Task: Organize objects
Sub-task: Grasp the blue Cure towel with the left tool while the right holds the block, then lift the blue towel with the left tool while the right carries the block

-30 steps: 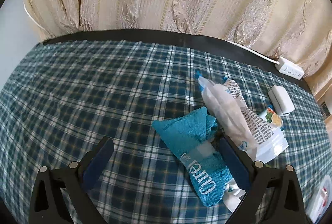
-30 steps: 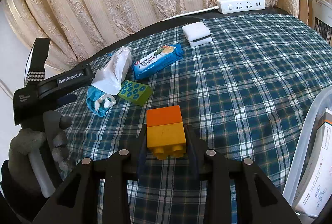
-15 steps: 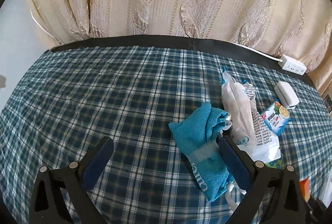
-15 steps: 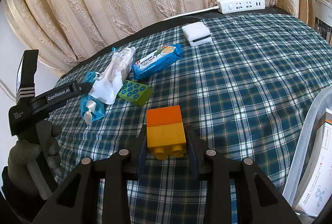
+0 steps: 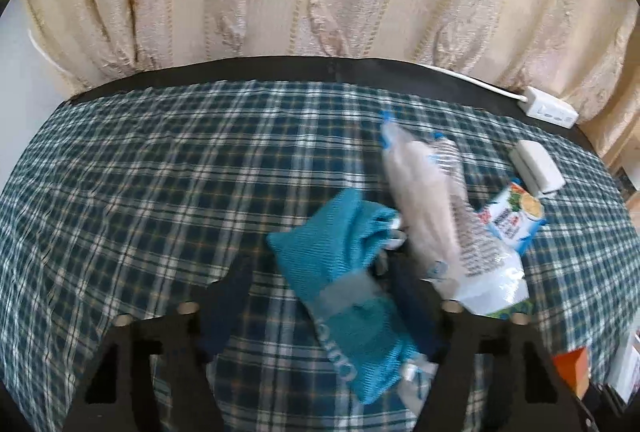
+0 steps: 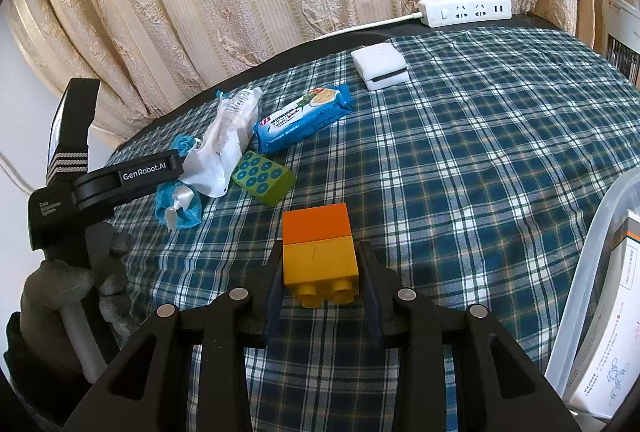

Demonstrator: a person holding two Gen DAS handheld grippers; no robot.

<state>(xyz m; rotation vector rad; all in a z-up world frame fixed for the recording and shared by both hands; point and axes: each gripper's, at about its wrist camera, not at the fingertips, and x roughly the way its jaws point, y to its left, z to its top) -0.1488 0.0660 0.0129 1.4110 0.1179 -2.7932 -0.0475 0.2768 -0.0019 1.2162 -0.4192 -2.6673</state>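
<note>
The teal cloth point(image 5: 352, 296) lies between the closing left gripper point(image 5: 320, 296), whose lift comes next, while the right gripper point(image 6: 322, 296) clamps the yellow block point(image 6: 320, 266).

— How many toy blocks do we count?
— Three – an orange block point(image 6: 315, 218) stacked on a yellow block point(image 6: 320, 266), plus a green block point(image 6: 264, 181).
— And soft packets?
— We see two: a blue snack packet point(image 6: 304, 118), a white bag point(image 6: 224, 148). One teal cloth point(image 5: 344, 272), one power strip point(image 6: 466, 9).

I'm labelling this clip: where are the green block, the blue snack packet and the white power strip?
green block point(image 6: 262, 179), right wrist view, studded top face.
blue snack packet point(image 6: 302, 118), right wrist view, middle of wrapper.
white power strip point(image 6: 466, 10), right wrist view, socket face.
</note>
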